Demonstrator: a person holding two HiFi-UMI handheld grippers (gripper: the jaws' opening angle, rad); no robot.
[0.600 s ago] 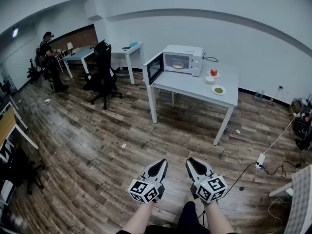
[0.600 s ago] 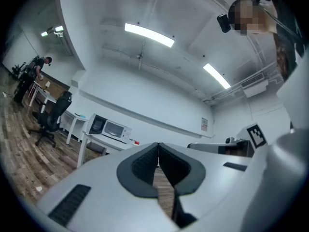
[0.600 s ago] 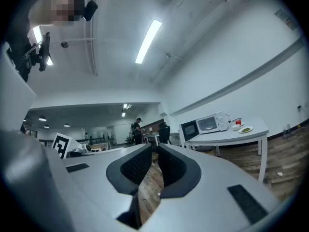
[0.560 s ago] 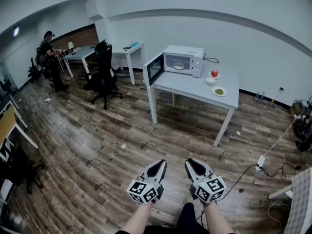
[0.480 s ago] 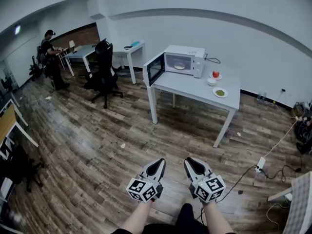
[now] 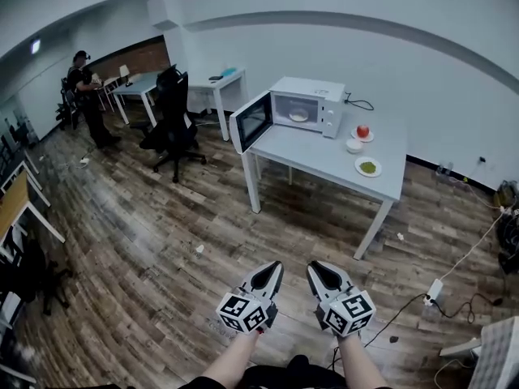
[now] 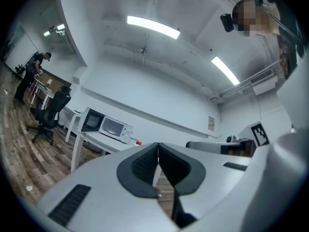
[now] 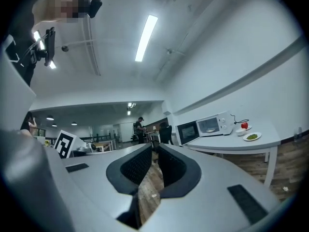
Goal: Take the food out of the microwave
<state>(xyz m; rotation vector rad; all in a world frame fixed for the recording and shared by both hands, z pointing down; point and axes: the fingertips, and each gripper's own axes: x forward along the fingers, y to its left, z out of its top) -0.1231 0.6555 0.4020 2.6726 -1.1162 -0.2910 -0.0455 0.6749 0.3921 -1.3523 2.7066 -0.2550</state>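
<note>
Food (image 6: 298,116): seen as a pale item, apparently on a small dish, inside the microwave (image 6: 323,94). It is too small in every view for the kind to be told. The microwave door (image 6: 250,121) is swung open to the left, so the cavity is reachable from the front. The microwave is set at the far left corner of the white table (image 6: 320,159). An apple (image 6: 362,131), a small bowl (image 6: 353,145) and a plate of something green (image 6: 368,167) are laid out to its right.

Left gripper (image 6: 275,267): clenched, pads pressed together, nothing held. Right gripper (image 6: 312,267): jaws barely parted, a thin slit seen between the pads, nothing in it. Both are held level and low by the person's body over the wood floor (image 6: 146,241), well apart from the table.

Handling, judged only:
- A light load is expected, rigid if a dish is under it.
- A glazed rim would be slippery and breakable if dropped, and heat cannot be ruled out.
- The near rim of the dish should be taken rather than the food itself.
- The jaws must be opened wider first.
- The dish should be kept level and drawn straight out, clear of the door edge.
- Support from the second gripper at the opposite rim is advised if tilt is seen.
</note>
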